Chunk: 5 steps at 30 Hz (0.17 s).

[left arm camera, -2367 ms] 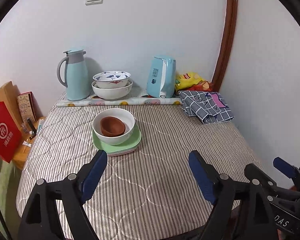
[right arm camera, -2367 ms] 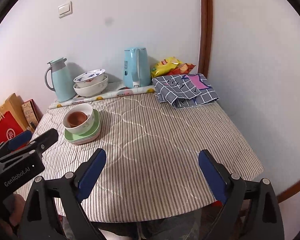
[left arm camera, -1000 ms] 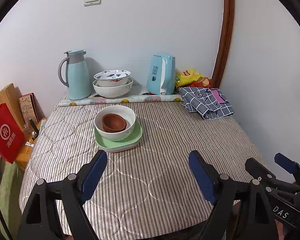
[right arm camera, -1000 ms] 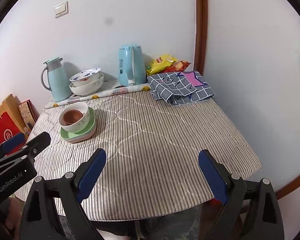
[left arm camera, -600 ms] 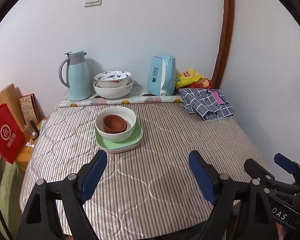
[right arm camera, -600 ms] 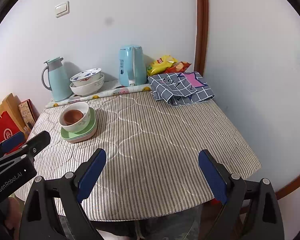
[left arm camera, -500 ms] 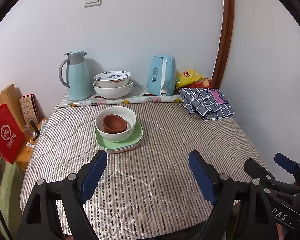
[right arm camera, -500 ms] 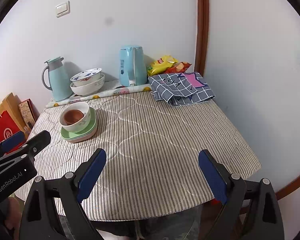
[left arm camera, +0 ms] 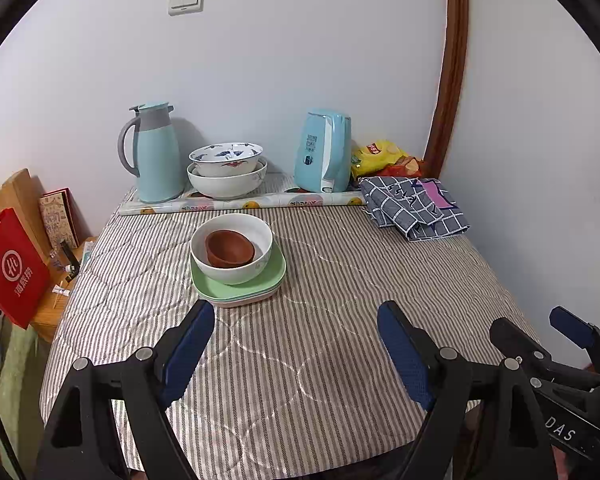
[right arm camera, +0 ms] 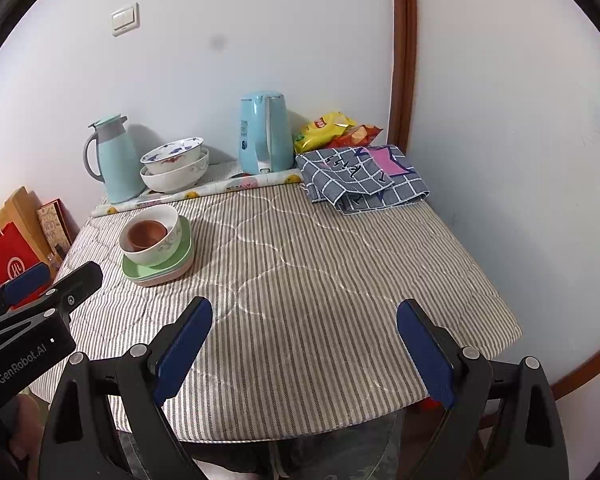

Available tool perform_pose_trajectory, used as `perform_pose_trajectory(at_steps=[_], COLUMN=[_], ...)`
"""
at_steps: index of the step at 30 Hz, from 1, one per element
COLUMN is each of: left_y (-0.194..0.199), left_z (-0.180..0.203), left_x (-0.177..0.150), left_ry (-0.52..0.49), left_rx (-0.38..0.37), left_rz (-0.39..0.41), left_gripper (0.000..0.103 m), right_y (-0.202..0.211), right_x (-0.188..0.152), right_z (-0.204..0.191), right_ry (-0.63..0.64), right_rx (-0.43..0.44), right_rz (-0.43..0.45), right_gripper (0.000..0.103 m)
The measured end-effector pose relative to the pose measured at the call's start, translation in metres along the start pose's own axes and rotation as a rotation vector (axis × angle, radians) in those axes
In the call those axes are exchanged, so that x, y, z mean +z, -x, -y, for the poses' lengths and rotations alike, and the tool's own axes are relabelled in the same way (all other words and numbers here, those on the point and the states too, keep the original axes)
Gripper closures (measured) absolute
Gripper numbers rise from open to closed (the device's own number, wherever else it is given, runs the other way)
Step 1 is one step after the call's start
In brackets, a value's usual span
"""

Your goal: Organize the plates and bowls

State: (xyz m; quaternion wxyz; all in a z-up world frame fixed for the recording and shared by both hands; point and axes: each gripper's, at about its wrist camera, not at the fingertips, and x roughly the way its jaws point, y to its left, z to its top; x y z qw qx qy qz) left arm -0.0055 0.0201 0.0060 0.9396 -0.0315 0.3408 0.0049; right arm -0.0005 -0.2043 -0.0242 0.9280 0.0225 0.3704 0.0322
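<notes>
A small brown bowl [left arm camera: 229, 248] sits inside a white bowl [left arm camera: 236, 268], which stands on a green plate [left arm camera: 274, 278] stacked on a pink one, left of the table's middle. The stack also shows in the right wrist view [right arm camera: 156, 256]. Two more white patterned bowls [left arm camera: 226, 170] are nested at the back. My left gripper [left arm camera: 296, 344] is open and empty above the table's near edge, just in front of the stack. My right gripper [right arm camera: 304, 344] is open and empty above the near edge, to the right of the stack.
A striped quilted cloth [left arm camera: 340, 280] covers the table. At the back stand a light blue thermos [left arm camera: 154, 152], a blue kettle [left arm camera: 324, 156], snack bags [left arm camera: 380, 156] and a folded checked cloth [left arm camera: 412, 206]. A red bag [left arm camera: 10, 268] hangs off the left side. Walls close the back and right.
Both grippers have drawn back slightly from the table over the last seconds and are now nearly still. The dishes have not moved.
</notes>
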Motion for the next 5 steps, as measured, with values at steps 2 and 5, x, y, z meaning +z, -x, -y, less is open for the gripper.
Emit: perform_pose_trajectory(at_steps=[2, 5], left_y=[-0.0009, -0.0031], left_z=[-0.0004, -0.0012], left_x=[0.0005, 0.0011], left_ry=[0.001, 0.006], left_rx=[0.002, -0.001], left_rz=[0.001, 0.007], left_gripper=[0.02, 0.02], right_y=[0.0005, -0.0013], right_x=[0.0002, -0.0001], right_z=[0.0007, -0.0011], right_ry=[-0.002, 0.005], right_rx=[0.005, 0.015], right_rz=[0.002, 0.005], right_gripper=[0.01, 0.009])
